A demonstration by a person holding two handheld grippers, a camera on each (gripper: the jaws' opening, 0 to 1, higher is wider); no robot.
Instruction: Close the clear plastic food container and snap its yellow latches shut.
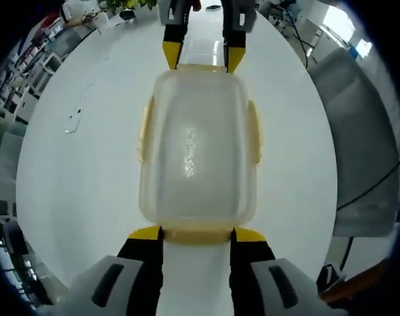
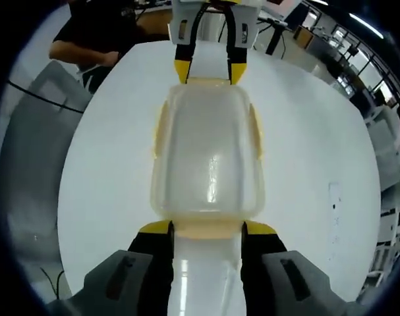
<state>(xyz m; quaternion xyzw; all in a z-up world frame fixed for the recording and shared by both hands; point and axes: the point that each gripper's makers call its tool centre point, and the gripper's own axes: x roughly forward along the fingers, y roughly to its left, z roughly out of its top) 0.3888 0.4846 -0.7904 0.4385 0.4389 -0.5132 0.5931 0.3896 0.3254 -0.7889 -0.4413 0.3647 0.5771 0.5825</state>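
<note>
Your left hand-held gripper comes in low and level from the near short end of the clear container; its yellow-tipped jaws stand apart, one at each side of the yellow latch on that end, the tips right against the container's corners; you cannot tell from this angle whether they press on it. Your right hand-held gripper mirrors that pose at the opposite short end, jaws spread in the same way around the end latch there; in the left gripper view it shows at the far end, and in the right gripper view the left one shows at the far end, so the two face each other along the container's length.

The container sits flat in the middle of the white round tabletop with its clear lid resting on top; a pale yellow latch runs along each long side, lying close to the wall; whether any latch is snapped you cannot tell; nothing can be made out inside through the plastic.

Beyond the tabletop a person in dark clothes stands at the far edge.
</note>
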